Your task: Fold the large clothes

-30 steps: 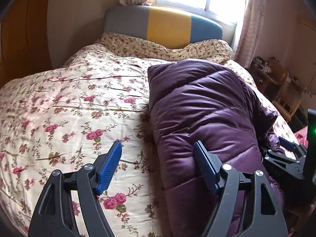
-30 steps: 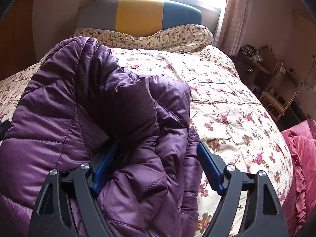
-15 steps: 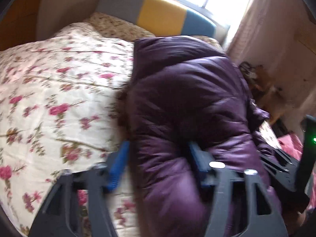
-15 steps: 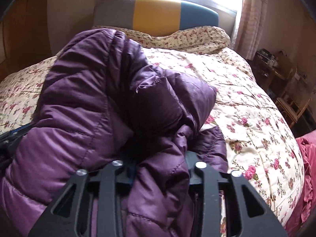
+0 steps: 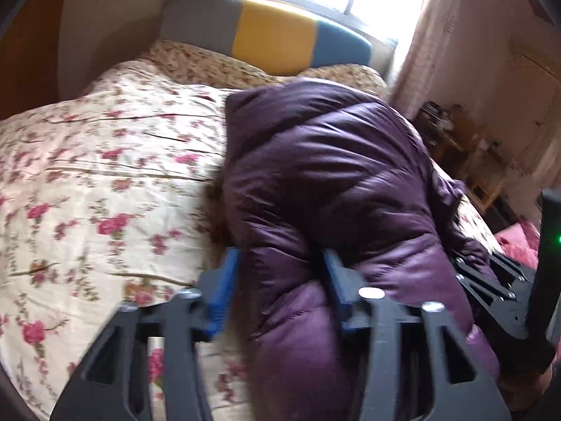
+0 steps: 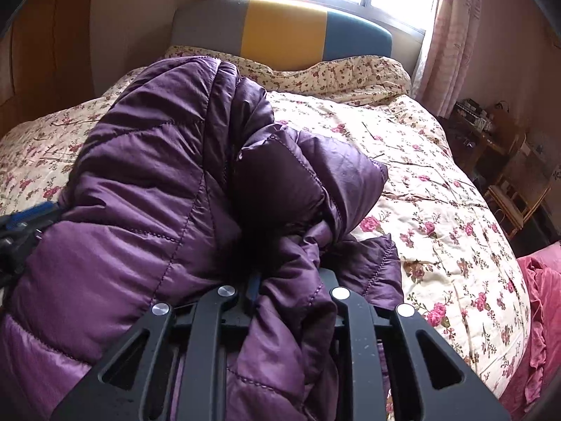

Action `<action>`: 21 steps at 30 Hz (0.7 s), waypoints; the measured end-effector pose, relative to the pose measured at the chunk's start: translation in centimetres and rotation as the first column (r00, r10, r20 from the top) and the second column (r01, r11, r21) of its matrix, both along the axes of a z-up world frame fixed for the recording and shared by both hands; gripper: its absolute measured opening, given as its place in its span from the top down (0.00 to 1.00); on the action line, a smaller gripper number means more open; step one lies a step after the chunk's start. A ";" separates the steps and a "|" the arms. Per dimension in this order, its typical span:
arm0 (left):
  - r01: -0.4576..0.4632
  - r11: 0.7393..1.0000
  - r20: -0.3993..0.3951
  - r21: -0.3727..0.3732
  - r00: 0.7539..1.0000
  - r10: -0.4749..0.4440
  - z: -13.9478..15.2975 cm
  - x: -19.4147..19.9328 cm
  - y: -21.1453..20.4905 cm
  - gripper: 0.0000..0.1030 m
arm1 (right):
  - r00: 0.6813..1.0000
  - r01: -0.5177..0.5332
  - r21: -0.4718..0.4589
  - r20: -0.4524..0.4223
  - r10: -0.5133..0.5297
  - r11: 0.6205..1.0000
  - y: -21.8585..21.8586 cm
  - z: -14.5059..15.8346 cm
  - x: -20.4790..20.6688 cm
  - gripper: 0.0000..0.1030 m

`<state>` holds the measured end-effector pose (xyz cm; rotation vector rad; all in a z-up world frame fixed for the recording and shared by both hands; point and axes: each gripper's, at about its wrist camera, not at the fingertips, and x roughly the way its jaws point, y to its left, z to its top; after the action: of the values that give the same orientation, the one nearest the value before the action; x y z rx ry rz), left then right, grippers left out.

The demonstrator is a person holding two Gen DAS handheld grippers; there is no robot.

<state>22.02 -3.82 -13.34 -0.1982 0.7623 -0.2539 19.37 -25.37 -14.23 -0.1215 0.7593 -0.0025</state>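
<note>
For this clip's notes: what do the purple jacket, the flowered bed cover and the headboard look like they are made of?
Purple jacket: probably a thin synthetic shell such as nylon or polyester over puffy filling; it has a soft sheen and stitched quilt lines.
Flowered bed cover: woven cloth, perhaps cotton, matte, with fine creases and a printed rose pattern.
Headboard: apparently padded upholstery in grey, yellow and blue panels; whether fabric or faux leather I cannot tell.
</note>
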 end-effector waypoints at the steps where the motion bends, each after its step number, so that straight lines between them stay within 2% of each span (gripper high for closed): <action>1: -0.034 0.999 -0.014 -0.011 0.999 0.034 0.0 0.2 0.7 0.23 | 1.000 0.002 -0.001 0.000 -0.002 1.000 0.0 -0.1 -0.1 0.78; 5: -0.026 0.997 -0.055 -0.066 0.998 0.022 -0.5 0.8 1.6 0.19 | 1.000 0.022 0.015 0.000 -0.022 1.000 0.0 -0.2 0.0 0.71; 8: -0.002 0.988 -0.094 -0.156 0.995 -0.013 -1.1 1.6 1.7 0.21 | 1.000 0.029 0.032 -0.005 -0.029 0.999 -0.4 -0.4 0.4 0.69; 9: 0.017 0.983 -0.101 -0.181 0.994 -0.036 -1.3 1.9 1.4 0.25 | 1.000 0.030 0.034 -0.005 -0.030 0.999 -0.4 -0.4 0.4 0.69; 10: 0.036 0.981 -0.098 -0.193 0.994 -0.055 -1.4 2.0 1.1 0.40 | 1.000 0.029 0.036 -0.005 -0.029 0.999 -0.5 -0.5 0.5 0.72; 11: 0.064 0.979 -0.085 -0.195 0.993 -0.082 -1.2 2.0 0.6 0.48 | 1.000 0.028 0.037 -0.004 -0.028 0.999 -0.5 -0.5 0.5 0.73; 12: 0.084 0.982 -0.069 -0.167 0.993 -0.097 -0.8 2.0 0.0 0.51 | 1.000 0.025 0.040 -0.003 -0.025 0.999 -0.6 -0.5 0.6 0.75; 17: 0.093 0.982 -0.061 -0.165 0.993 -0.105 -0.1 1.7 0.2 0.72 | 0.999 0.021 0.046 0.028 -0.023 0.999 -0.4 0.0 0.0 0.83; 21: 0.101 0.982 -0.035 -0.158 0.994 -0.108 0.9 1.1 0.5 0.75 | 0.999 0.020 0.061 0.042 -0.023 0.998 -0.2 0.7 -0.1 0.84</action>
<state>23.12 -3.31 -12.47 -0.3129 0.7970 -0.4108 19.27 -25.53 -13.52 -0.0559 0.7172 -0.0028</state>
